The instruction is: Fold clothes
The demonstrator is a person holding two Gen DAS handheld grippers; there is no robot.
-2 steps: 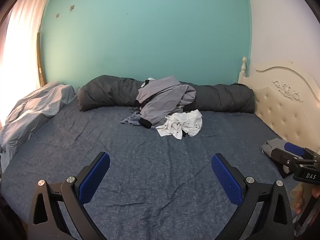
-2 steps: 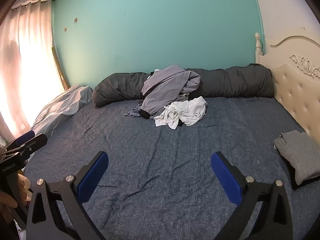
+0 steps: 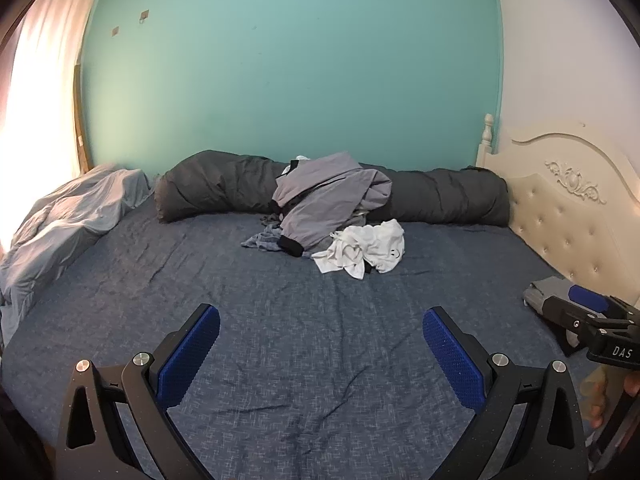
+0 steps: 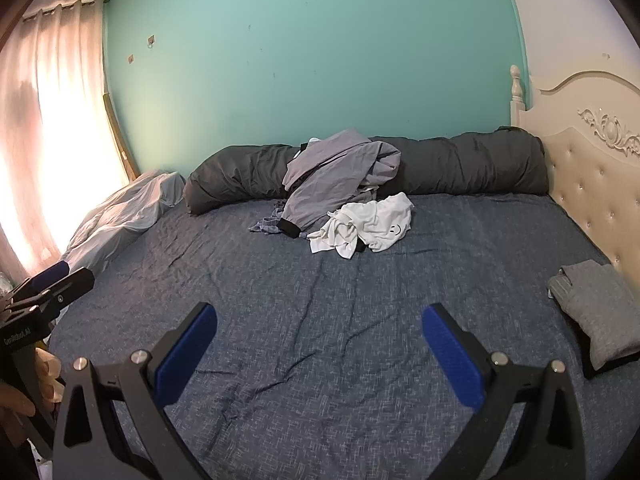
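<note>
A heap of unfolded clothes lies at the far middle of the bed: a grey jacket [image 3: 324, 204] [image 4: 332, 184] with black cuffs, a crumpled white shirt [image 3: 368, 250] [image 4: 370, 228] with a small smiley, and a bluish garment [image 3: 262, 240] under them. A folded grey garment [image 4: 596, 312] [image 3: 548, 290] rests at the bed's right side. My left gripper [image 3: 320, 346] hovers open over bare sheet near the front edge, nothing between its blue pads. My right gripper [image 4: 320, 344] stands open likewise, well short of the heap.
The bed has a dark blue sheet [image 3: 280, 320]. A rolled dark grey duvet [image 3: 440, 196] runs along the teal back wall. A light grey blanket [image 3: 60, 232] is bunched at the left by a bright curtained window. A cream tufted headboard [image 4: 592, 184] bounds the right side.
</note>
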